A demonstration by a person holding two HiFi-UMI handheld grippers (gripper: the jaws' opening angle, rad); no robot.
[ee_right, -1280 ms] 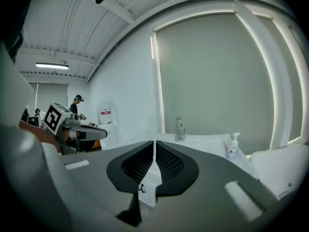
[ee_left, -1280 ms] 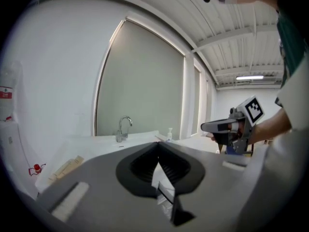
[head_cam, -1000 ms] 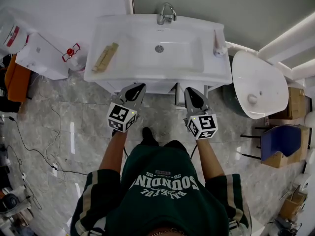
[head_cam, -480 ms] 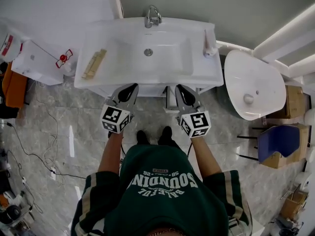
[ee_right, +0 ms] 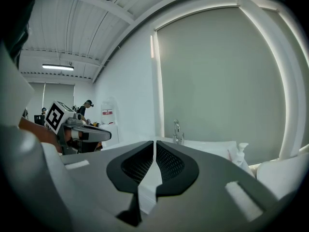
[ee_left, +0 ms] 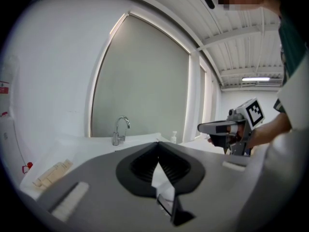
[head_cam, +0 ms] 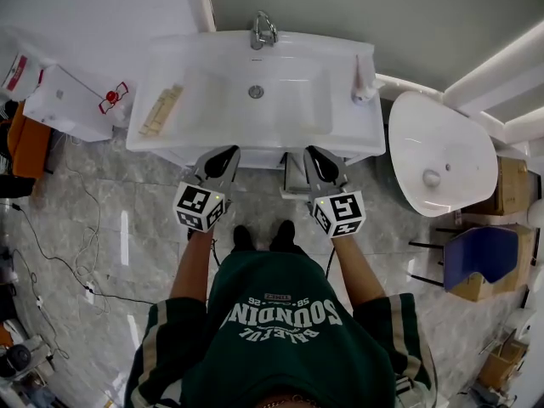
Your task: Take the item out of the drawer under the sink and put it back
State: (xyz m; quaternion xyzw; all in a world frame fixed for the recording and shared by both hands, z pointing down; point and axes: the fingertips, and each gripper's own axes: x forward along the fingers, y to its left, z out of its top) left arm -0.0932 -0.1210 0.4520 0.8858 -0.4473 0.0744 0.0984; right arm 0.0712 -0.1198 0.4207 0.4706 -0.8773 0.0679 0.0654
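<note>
Entry, washroom bay: one white sink (head_cam: 344, 136) was recorded against the wall, with a chrome faucet (head_cam: 263, 29) at its back edge, a soap dispenser (head_cam: 364, 82) on its right shoulder and a tan ribbed pack (head_cam: 161, 110) lying on its left shoulder. The drawer under the sink was almost wholly hidden by the overhanging front rim, and the item in it could not be made out in any view. The left gripper (head_cam: 223, 154) and the right gripper (head_cam: 316, 154) were held side by side, apart from each other, just before that rim and pointed at it; the jaws of each were seen pressed together with nothing between them. Around the sink were listed: a white cabinet (head_cam: 64, 104) at the left with a red fitting (head_cam: 111, 98) on it, a loose oval basin (head_cam: 442, 151) at the right, a blue chair (head_cam: 483, 257), a cardboard box (head_cam: 510, 177), and cables (head_cam: 59, 266) trailing over the marble floor (head_cam: 144, 194).
</note>
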